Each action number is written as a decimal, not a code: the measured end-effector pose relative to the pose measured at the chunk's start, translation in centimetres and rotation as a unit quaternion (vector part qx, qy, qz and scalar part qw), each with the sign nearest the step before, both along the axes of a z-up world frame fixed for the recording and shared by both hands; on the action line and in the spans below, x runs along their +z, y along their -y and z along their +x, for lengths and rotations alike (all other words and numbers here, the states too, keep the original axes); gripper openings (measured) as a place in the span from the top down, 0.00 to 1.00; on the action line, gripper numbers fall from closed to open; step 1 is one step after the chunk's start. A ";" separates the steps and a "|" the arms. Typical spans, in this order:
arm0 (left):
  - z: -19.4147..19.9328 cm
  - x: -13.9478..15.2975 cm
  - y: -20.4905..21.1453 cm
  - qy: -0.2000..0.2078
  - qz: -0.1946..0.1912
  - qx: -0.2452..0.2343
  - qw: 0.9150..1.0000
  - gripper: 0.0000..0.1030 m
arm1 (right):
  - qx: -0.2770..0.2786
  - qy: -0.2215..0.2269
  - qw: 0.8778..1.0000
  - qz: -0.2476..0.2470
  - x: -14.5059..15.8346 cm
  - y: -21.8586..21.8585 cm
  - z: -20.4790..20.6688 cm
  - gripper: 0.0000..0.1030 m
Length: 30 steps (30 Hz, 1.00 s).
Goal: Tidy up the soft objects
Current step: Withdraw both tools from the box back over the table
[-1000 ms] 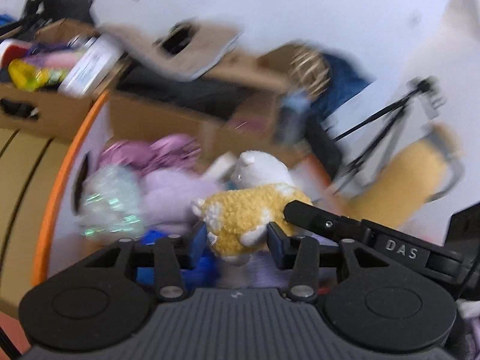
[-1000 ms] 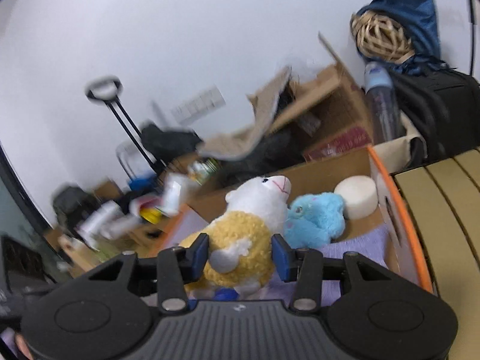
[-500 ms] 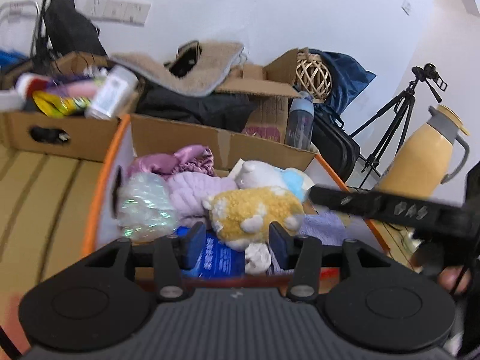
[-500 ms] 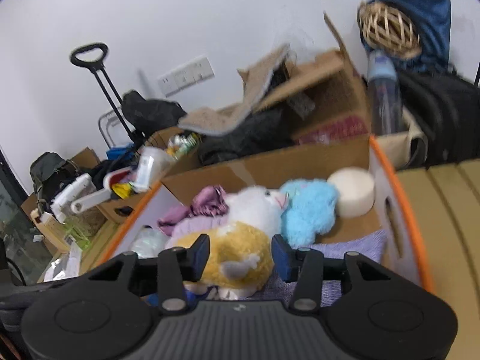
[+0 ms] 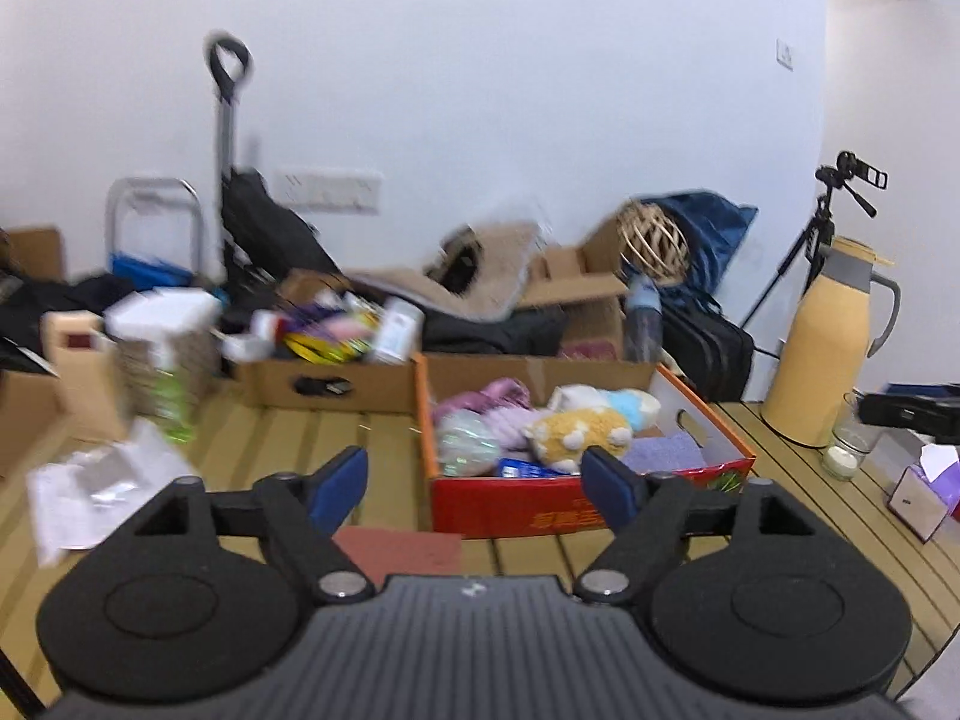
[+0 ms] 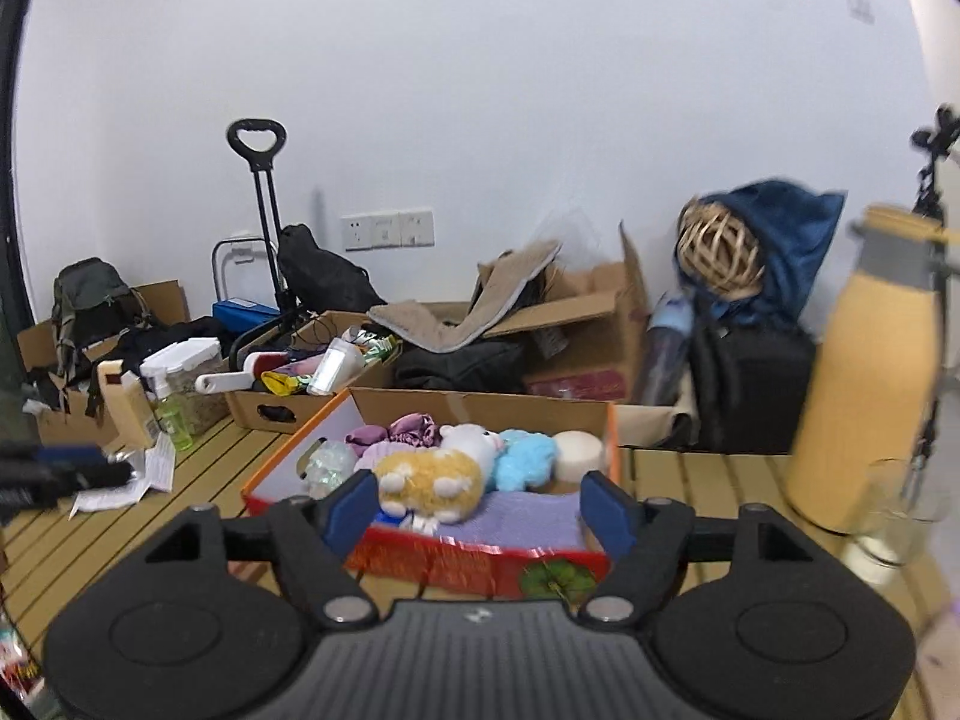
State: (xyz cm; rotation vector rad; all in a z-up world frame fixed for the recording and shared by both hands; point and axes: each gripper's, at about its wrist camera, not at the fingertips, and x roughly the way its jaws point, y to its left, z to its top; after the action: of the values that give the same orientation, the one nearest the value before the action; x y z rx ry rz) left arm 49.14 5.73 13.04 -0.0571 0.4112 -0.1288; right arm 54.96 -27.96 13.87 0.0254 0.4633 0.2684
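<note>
Left wrist view: left gripper [image 5: 474, 474] just opened wide, empty. Right gripper [image 6: 474, 504] too, since the yellow plush [image 6: 429, 483] lies boxed at 12 o'clock.

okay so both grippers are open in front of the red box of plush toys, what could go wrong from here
1. The yellow plush lies piled on other toys in the red box; it might roll out if the box is nudged.
2. The glass and the yellow thermos jug stand close beside the right gripper; a sideways swing could topple them.
</note>
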 end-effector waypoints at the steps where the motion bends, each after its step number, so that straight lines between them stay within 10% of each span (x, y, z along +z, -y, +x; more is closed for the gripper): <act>1: -1.6 0.4 -0.2 0.010 0.007 0.006 1.000 0.16 | -0.002 0.006 1.000 -0.003 0.3 0.2 -1.6 0.27; 16: -26.4 -2.2 -1.1 0.085 0.002 0.064 0.994 0.00 | -0.019 0.073 0.997 0.016 -0.5 0.6 -26.3 0.16; 30: -40.1 -6.1 0.9 0.092 -0.009 0.030 0.995 0.00 | 0.016 0.102 0.994 -0.030 -6.4 -4.3 -42.9 0.02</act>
State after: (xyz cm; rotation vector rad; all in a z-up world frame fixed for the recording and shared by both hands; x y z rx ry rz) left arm 9.01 4.85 6.93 -0.0755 0.2234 -0.0781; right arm 12.03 -23.70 7.43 -0.0673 0.2685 0.2844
